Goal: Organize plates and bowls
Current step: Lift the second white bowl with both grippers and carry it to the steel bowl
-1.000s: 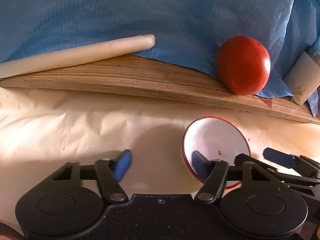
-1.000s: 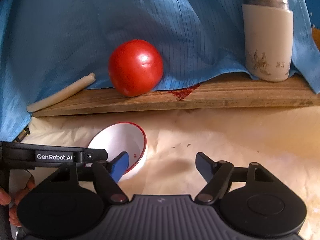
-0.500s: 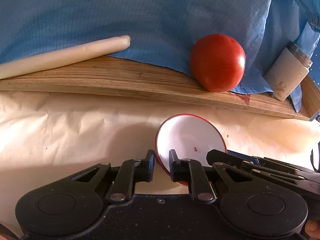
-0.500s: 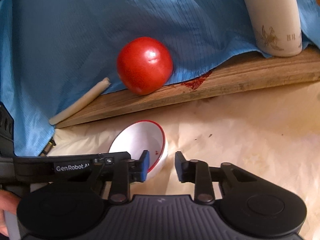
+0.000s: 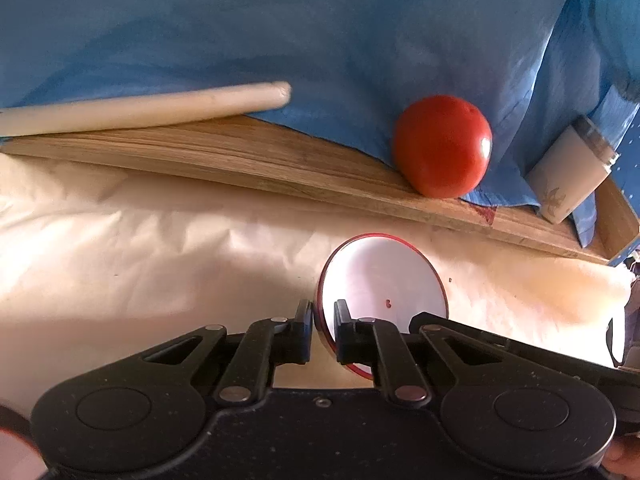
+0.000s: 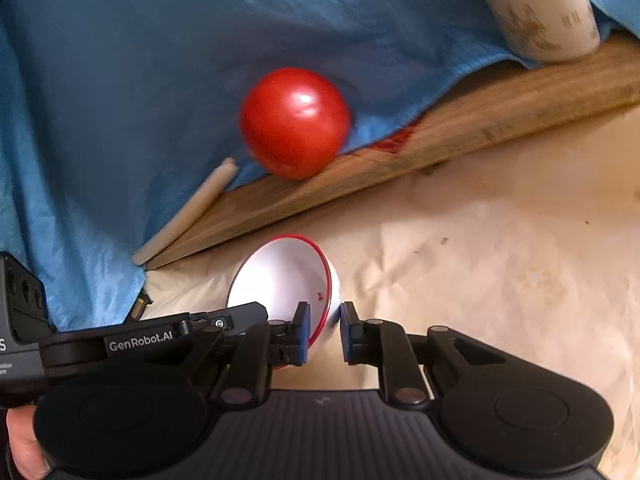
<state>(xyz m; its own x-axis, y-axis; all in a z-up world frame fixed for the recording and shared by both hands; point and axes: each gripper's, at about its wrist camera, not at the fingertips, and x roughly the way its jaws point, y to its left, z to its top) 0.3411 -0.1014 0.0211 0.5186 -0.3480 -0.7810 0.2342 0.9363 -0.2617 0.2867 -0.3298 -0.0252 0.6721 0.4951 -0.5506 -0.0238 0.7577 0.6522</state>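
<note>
In the left wrist view, the left gripper (image 5: 323,330), wide apart a second ago, has closed its fingers on the near-left rim of the bowl (image 5: 382,284), a white bowl with a red rim, one finger inside and one outside. The bowl stands on the cream paper (image 5: 160,264) covering the table, just short of the wooden board (image 5: 248,156) along the far edge. In the right wrist view, the right gripper (image 6: 325,330) has likewise drawn in from open; its fingers now straddle the bowl's (image 6: 286,276) right wall, though whether the outer pad actually presses the wall cannot be told. With both tools on opposite sides, a two-handed lift looks ready to begin. Counted across both views: one bowl fully seen, a sliver of a second white, red-edged dish (image 5: 14,456) at the lower left corner of the left view, one tomato (image 5: 442,146), one pale candle-like stick (image 5: 144,110), one cream tumbler (image 5: 570,174), one blue cloth (image 5: 320,32).
</note>
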